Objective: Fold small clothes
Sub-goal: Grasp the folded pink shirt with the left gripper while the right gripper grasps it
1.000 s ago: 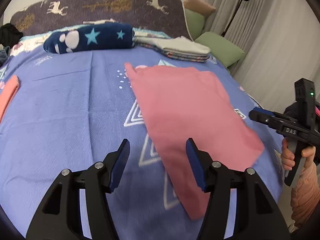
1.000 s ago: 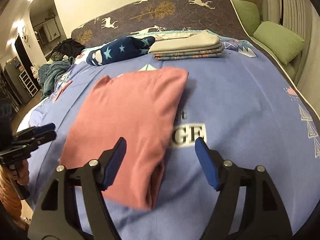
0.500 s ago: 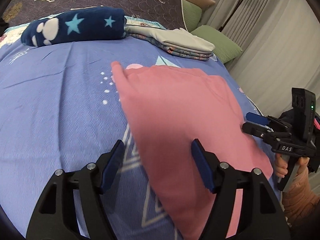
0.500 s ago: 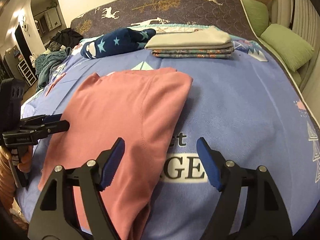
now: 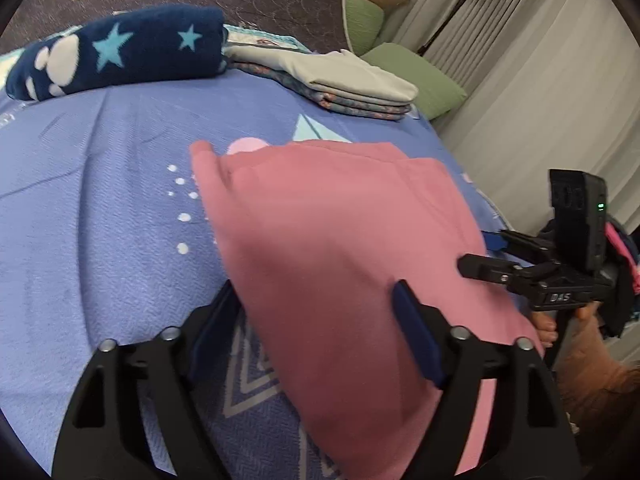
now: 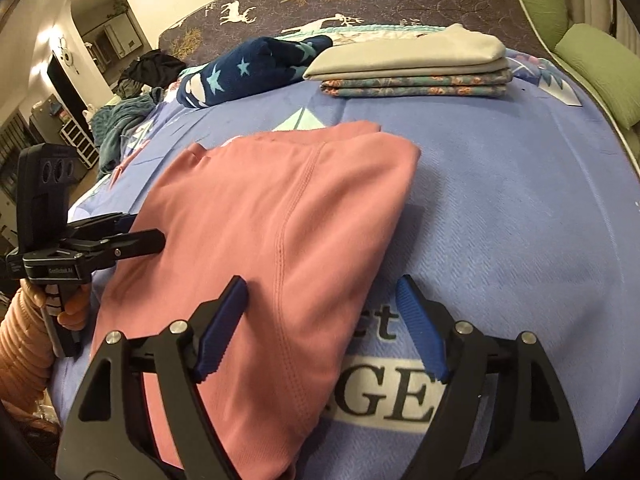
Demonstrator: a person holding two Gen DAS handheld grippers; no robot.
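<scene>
Right wrist: bedspread (image 6: 520, 208) lettering, perhaps "GE".

Items counted, positions relative to the right gripper (image 6: 322, 328):
- One pink garment (image 6: 264, 248), directly ahead between its fingers.
- One navy star blanket (image 6: 248, 72), far ahead-left.
- One folded stack (image 6: 412, 70), three layers showing, far ahead.
- Two green pillows (image 6: 600, 68), far ahead-right.

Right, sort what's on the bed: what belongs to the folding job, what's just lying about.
Job:
- pink garment, partly folded on the bed
- left gripper, open at its left edge
- right gripper, open at its right edge

Lying about:
- folded stack
- star blanket
- green pillows
- floor lamp
</scene>
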